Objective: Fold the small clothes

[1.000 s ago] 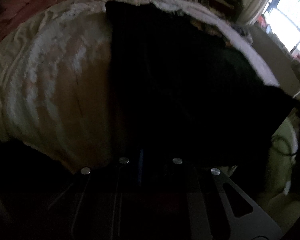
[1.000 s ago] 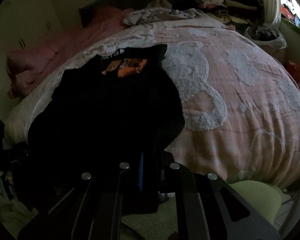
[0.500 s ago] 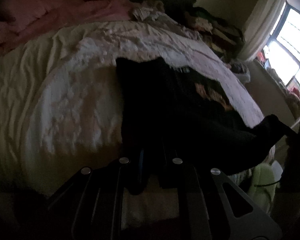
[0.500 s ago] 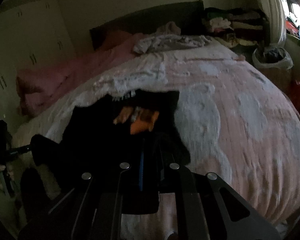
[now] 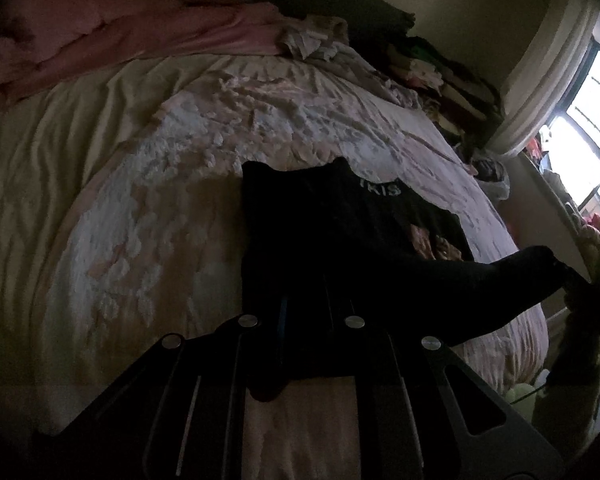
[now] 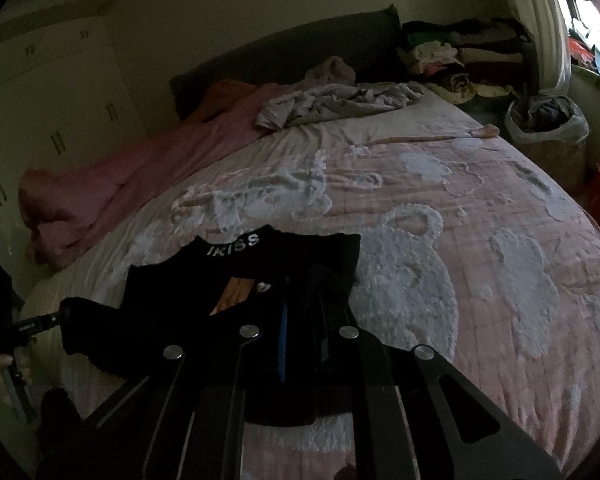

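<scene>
Since 1 second ago, both claws have pulled back and lifted, so the black shirt (image 5: 340, 240) that filled the left wrist view now occupies only the center and lower right of the frame, and more of the bed (image 5: 120, 184) shows around it. The shirt lies spread on the pink-and-white blanket (image 6: 440, 240), its white lettering (image 6: 236, 242) toward the headboard and an orange print (image 6: 232, 296) visible at center in the right wrist view. The left claw (image 5: 304, 320) is pinched narrow on the shirt's near edge, with dark cloth hanging between its fingers at bottom center. The right claw (image 6: 300, 328) is likewise clamped narrow on the near edge. In the left wrist view, 1 corner of the shirt stretches to the right edge of the frame. A pink duvet (image 6: 120, 184) lies at the upper left, crumpled grey clothes (image 6: 340, 100) near the headboard, and a stack of garments (image 6: 460, 60) at the upper right.
</scene>
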The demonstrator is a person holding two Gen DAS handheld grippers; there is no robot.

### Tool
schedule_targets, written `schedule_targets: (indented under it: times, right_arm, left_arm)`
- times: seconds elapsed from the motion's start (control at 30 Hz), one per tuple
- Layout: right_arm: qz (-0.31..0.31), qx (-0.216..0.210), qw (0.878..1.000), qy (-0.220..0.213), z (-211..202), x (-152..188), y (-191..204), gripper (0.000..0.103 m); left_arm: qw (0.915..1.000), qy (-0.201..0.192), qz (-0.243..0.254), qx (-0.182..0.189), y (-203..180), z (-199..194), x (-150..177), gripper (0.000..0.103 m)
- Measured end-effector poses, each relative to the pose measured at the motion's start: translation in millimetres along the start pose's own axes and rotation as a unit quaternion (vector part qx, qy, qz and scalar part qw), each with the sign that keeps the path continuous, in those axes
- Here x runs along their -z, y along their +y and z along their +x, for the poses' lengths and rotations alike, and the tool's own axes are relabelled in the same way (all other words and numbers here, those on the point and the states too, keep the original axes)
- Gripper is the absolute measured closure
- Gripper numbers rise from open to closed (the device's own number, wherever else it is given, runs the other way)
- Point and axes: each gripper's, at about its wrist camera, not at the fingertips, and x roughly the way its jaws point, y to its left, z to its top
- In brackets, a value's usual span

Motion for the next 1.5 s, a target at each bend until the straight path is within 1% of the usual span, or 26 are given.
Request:
schedule_targets:
  times: [0.33, 0.5, 0.63, 0.97, 1.1, 1.13, 1.17, 1.2, 1.23, 1.27, 1.3, 1.33, 1.37, 1.4, 1.43, 1.47, 1.5]
  right_arm:
    - [0.011, 0.004, 1.0, 0.007, 36, -20, -5, 0.095]
    - [0.028, 0.005, 0.999, 0.016, 58, -32, -12, 0.095]
    - [0.034, 0.016, 0.999, 0.023, 75, -36, -16, 0.095]
    - [0.049, 0.027, 0.998, 0.04, 103, -26, -29, 0.095]
    - [0.047, 0.03, 0.997, 0.048, 110, -21, -32, 0.094]
    - [0.048, 0.029, 0.997, 0.051, 112, -20, -33, 0.088]
    - [0.049, 0.029, 0.997, 0.054, 113, -19, -34, 0.078]
    - [0.054, 0.023, 0.997, 0.055, 114, -17, -35, 0.071]
    - [0.057, 0.018, 0.997, 0.055, 114, -17, -36, 0.068]
    - [0.058, 0.016, 0.997, 0.055, 113, -16, -36, 0.064]
    - [0.057, 0.015, 0.997, 0.055, 113, -16, -35, 0.063]
    - [0.055, 0.014, 0.997, 0.054, 111, -16, -34, 0.061]
    - [0.054, 0.013, 0.997, 0.052, 110, -16, -34, 0.056]
    - [0.056, 0.011, 0.997, 0.05, 108, -17, -34, 0.05]
    - [0.055, 0.015, 0.997, 0.046, 106, -17, -34, 0.046]
    - [0.052, 0.026, 0.998, 0.038, 102, -18, -34, 0.042]
    - [0.049, 0.033, 0.998, 0.034, 99, -18, -34, 0.042]
  left_arm:
    - [0.9996, -0.004, -0.028, 0.001, 11, 24, -27, 0.099]
    - [0.9993, -0.002, -0.037, -0.006, 15, 39, -36, 0.099]
    - [0.999, 0.003, -0.043, -0.013, 20, 51, -41, 0.098]
    - [0.9983, 0.002, -0.049, -0.031, 27, 78, -46, 0.098]
    - [0.9979, 0.0, -0.051, -0.04, 29, 84, -44, 0.095]
    - [0.9978, -0.001, -0.051, -0.042, 29, 85, -43, 0.095]
    - [0.9977, -0.003, -0.054, -0.041, 30, 84, -43, 0.094]
    - [0.9978, -0.007, -0.055, -0.037, 29, 82, -43, 0.094]
    - [0.9978, -0.01, -0.054, -0.037, 28, 81, -42, 0.093]
    - [0.9976, -0.017, -0.054, -0.04, 28, 77, -43, 0.09]
    - [0.9974, -0.022, -0.054, -0.043, 28, 76, -44, 0.082]
    - [0.9969, -0.03, -0.054, -0.049, 27, 72, -46, 0.078]
    - [0.9963, -0.041, -0.052, -0.055, 27, 66, -48, 0.074]
    - [0.996, -0.047, -0.052, -0.056, 28, 62, -50, 0.074]
    - [0.9957, -0.051, -0.053, -0.056, 28, 58, -51, 0.074]
    - [0.9954, -0.055, -0.053, -0.058, 29, 55, -52, 0.074]
    - [0.9951, -0.057, -0.051, -0.062, 29, 50, -53, 0.074]
